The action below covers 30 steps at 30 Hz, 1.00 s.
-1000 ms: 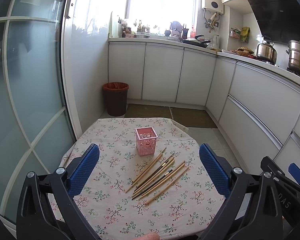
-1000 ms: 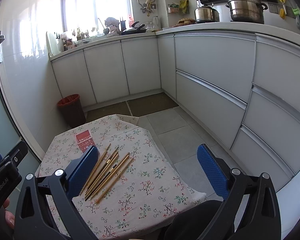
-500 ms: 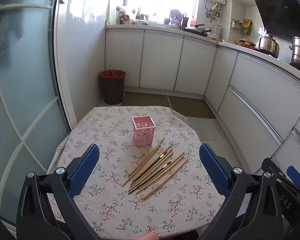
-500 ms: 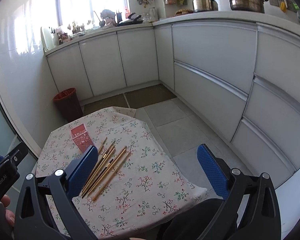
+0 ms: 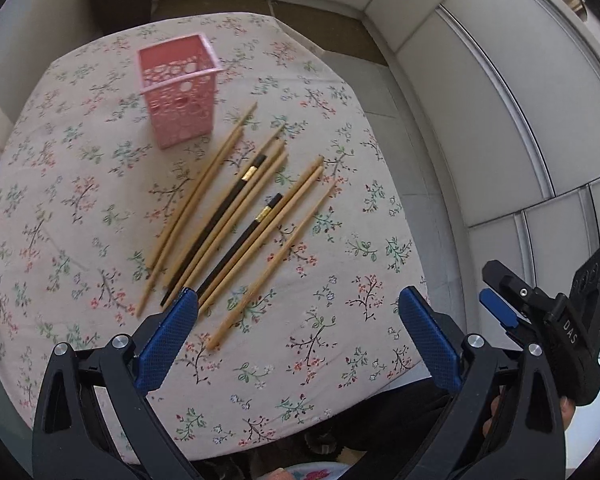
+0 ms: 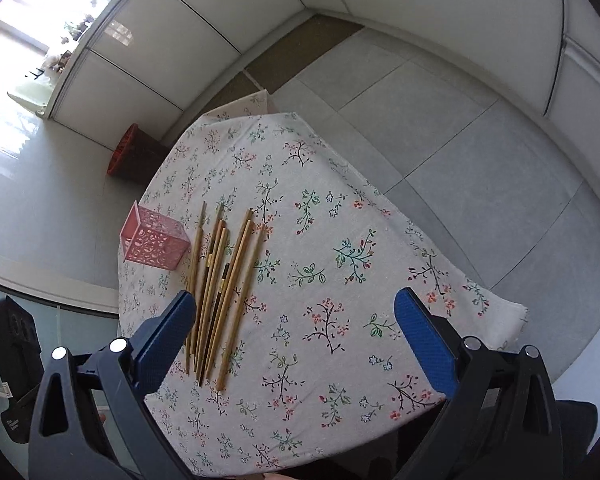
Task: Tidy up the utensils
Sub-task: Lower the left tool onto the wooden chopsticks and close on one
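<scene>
Several wooden and black chopsticks (image 5: 236,216) lie side by side on a floral tablecloth (image 5: 320,332); they also show in the right wrist view (image 6: 220,284). A pink perforated holder (image 5: 178,90) stands upright just beyond them, and appears at their left in the right wrist view (image 6: 152,242). My left gripper (image 5: 300,312) is open and empty above the near ends of the chopsticks. My right gripper (image 6: 296,312) is open and empty, its left finger (image 6: 168,328) over the chopsticks' near ends. The right gripper's body (image 5: 548,320) shows at the left view's right edge.
The small table (image 6: 400,216) stands in a kitchen with white cabinets (image 5: 500,92) to the right. A dark bin with a red rim (image 6: 134,156) stands on the floor beyond the table. Grey floor tiles (image 6: 460,120) lie to the right.
Both grippers have tilted down and moved in over the table, so the chopsticks and holder look much closer. Both stay open. The objects have not moved.
</scene>
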Available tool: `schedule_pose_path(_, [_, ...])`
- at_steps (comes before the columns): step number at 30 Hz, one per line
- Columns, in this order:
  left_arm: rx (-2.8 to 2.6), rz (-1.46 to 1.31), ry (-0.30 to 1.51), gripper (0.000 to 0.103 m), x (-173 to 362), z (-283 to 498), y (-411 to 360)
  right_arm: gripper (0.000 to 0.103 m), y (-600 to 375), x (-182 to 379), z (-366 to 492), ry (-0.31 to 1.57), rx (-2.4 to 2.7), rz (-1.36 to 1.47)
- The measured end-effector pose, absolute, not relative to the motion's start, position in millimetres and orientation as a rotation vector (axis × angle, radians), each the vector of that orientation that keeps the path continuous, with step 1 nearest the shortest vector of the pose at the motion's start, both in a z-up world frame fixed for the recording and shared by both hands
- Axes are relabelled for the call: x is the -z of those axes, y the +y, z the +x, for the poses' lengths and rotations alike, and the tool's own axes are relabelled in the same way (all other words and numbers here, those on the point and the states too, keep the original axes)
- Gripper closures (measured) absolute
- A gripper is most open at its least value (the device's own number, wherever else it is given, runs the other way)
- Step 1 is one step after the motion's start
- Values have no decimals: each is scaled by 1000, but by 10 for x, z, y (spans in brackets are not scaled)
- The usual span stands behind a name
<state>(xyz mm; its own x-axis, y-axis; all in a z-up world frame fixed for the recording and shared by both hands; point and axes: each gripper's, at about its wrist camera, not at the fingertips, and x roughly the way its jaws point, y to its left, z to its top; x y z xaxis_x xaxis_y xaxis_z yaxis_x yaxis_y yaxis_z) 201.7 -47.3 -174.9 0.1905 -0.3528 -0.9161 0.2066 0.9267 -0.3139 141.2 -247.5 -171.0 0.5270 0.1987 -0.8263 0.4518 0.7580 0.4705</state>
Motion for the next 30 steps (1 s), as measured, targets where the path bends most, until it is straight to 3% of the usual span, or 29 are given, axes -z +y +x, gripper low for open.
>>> schedule_pose_path(8, [505, 71, 1357, 8, 1843, 3004, -1127, 6, -2765, 2113, 1645, 1113, 145, 859])
schedule_pose_path(11, [513, 147, 1370, 17, 1986, 3209, -1328, 6, -2830, 2166, 1673, 1129, 140, 886])
schedule_pose_path(14, [609, 230, 1446, 19, 2218, 3140, -1511, 6, -2946, 2166, 1627, 1105, 214, 900])
schedule_pose_path(18, [598, 318, 1514, 46, 2578, 3069, -1530, 6, -3147, 2242, 1546, 1082, 288, 1004])
schedule_pose_path(25, [519, 315, 1474, 55, 2669, 3343, -1491, 7, -3100, 2267, 1572, 1097, 279, 1000])
schedule_pose_path(30, [489, 316, 1482, 73, 2735, 3558, -1523, 7, -3097, 2284, 1580, 1112, 274, 992])
